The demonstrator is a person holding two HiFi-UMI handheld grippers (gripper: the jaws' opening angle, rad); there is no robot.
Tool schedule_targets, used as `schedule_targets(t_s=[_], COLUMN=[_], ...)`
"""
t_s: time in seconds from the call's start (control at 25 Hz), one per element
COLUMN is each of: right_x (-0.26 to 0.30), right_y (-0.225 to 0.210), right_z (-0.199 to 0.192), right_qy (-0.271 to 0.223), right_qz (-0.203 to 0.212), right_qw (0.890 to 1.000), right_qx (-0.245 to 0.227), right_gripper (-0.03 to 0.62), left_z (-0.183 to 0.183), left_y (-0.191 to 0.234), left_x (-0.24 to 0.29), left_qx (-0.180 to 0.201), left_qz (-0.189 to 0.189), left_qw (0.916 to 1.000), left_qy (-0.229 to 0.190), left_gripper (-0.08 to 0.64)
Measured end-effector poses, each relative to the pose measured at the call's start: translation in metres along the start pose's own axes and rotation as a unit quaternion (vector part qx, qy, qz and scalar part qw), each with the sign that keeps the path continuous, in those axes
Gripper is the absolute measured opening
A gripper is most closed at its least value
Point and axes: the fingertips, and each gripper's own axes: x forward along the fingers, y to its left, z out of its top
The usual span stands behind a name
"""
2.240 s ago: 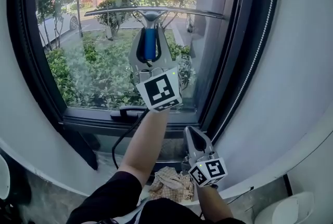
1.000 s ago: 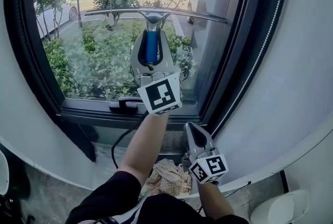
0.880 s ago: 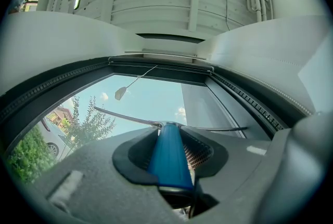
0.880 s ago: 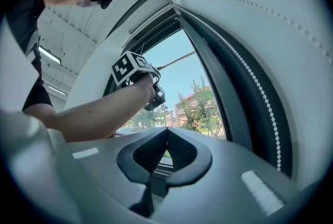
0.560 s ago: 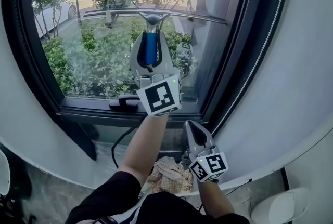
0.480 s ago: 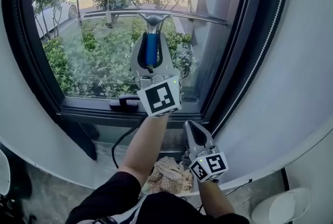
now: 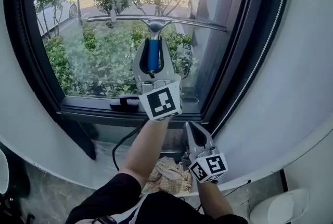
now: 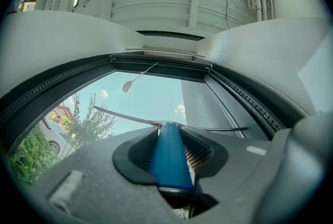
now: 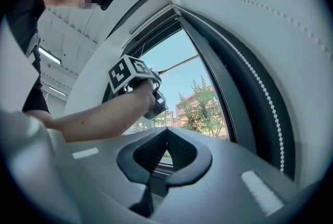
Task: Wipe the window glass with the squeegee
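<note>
The squeegee, clamped in the left gripper, has been drawn slightly down the window glass, the stroke advanced, while the right gripper is held closed and empty.

Bright daylight floods in through the window glass, leaving the dark frame in shadow, while all views bow strongly at their fisheye edges.
</note>
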Motion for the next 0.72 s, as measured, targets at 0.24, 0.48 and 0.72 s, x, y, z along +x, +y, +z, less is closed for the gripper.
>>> schedule_targets(t_s=[0.24,0.48,0.72], right_x=[-0.005,-0.008,-0.008], right_y=[-0.001,-0.005,-0.005], right_z=[-0.001,-0.004,-0.008], right_qy=[0.002,0.006,0.012], right_qz=[-0.002,-0.006,-0.004], right_qw=[1.000,1.000,1.000], right_qx=[0.001,0.003,0.002], right_gripper=[0.006,0.006,0.006], left_z=[-0.003,-0.008,-0.014], left_y=[-0.001,-0.001,0.001], left_x=[-0.006,-0.011,-0.017], left_qx=[-0.004,-0.010,-0.010], left_qz=[-0.001,0.001,0.002], left_qw=[0.9999,0.9999,0.9997], left_qy=[0.011,0.010,0.021], left_gripper=[0.133,0.133,0.133])
